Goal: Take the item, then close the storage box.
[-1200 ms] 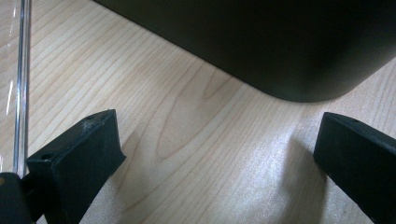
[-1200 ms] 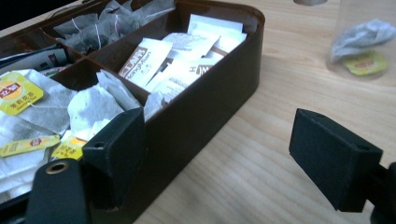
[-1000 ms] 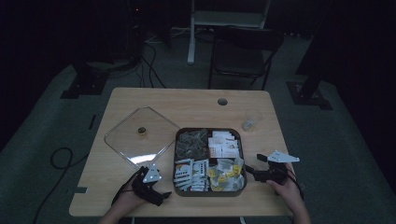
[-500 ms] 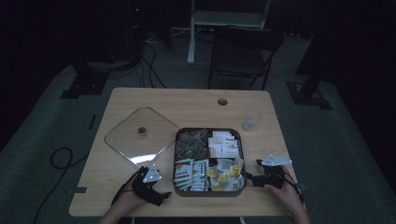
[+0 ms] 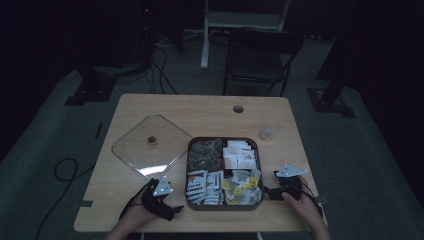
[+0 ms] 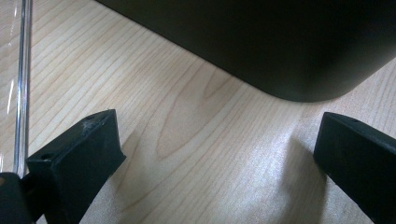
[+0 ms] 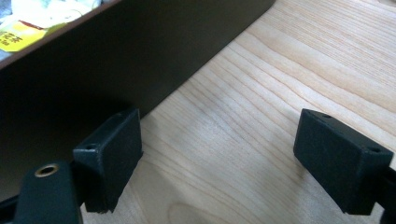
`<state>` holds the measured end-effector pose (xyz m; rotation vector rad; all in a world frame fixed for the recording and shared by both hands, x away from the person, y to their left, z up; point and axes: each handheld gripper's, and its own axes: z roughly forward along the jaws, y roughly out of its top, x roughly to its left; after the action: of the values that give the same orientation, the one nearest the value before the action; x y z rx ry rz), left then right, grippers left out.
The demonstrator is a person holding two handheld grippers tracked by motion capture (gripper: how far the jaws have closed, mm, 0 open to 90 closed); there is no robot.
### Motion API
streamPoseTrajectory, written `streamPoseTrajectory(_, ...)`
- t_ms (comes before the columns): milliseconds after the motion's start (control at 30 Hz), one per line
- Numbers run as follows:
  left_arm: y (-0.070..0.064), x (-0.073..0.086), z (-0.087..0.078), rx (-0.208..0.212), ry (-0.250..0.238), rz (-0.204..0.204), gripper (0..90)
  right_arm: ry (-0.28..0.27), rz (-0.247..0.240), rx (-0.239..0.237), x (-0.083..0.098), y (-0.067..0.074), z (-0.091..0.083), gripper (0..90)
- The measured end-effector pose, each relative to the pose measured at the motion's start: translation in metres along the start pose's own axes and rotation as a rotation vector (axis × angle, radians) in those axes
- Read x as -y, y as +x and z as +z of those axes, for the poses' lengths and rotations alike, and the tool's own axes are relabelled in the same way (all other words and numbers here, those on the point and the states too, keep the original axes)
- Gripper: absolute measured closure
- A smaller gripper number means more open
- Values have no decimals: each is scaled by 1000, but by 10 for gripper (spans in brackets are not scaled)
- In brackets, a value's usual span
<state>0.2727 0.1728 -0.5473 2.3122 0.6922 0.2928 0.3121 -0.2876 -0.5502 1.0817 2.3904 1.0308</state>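
Observation:
A dark square tray (image 5: 223,139) with four compartments of tea bags and packets sits on the wooden table (image 5: 200,112). My left gripper (image 5: 175,209) lies at the tray's front left corner, open, with bare wood between its jaws (image 6: 215,154) and the tray corner (image 6: 280,46) just ahead. My right gripper (image 5: 268,192) rests beside the tray's front right corner. Its jaws have just been opening and stand wide apart (image 7: 215,158) over bare wood, with nothing between them. The tray wall (image 7: 116,60) runs close beside one of its fingers (image 7: 112,154).
A clear square lid (image 5: 135,155) with a small knob (image 5: 151,140) lies flat left of the tray; its edge (image 6: 21,84) runs beside my left gripper. A small clear cup (image 5: 266,133) stands behind the tray on the right. A chair (image 5: 260,55) stands beyond the table.
The right hand has shifted a little toward the table's front edge beside the tray's corner. The left hand and its gripper have stayed where they were.

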Motion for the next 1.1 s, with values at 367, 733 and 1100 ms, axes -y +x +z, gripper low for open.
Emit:
streamPoseTrajectory(367, 0, 0, 0, 0, 0, 0, 14, 1, 9, 11, 0, 0, 1, 122)
streamPoseTrajectory(733, 0, 0, 0, -1, 2, 1, 14, 1, 11, 12, -1, 0, 1, 122)
streamPoseTrajectory(1100, 12, -8, -10, -49, -35, -46, 20, 1, 10, 11, -1, 0, 1, 122)
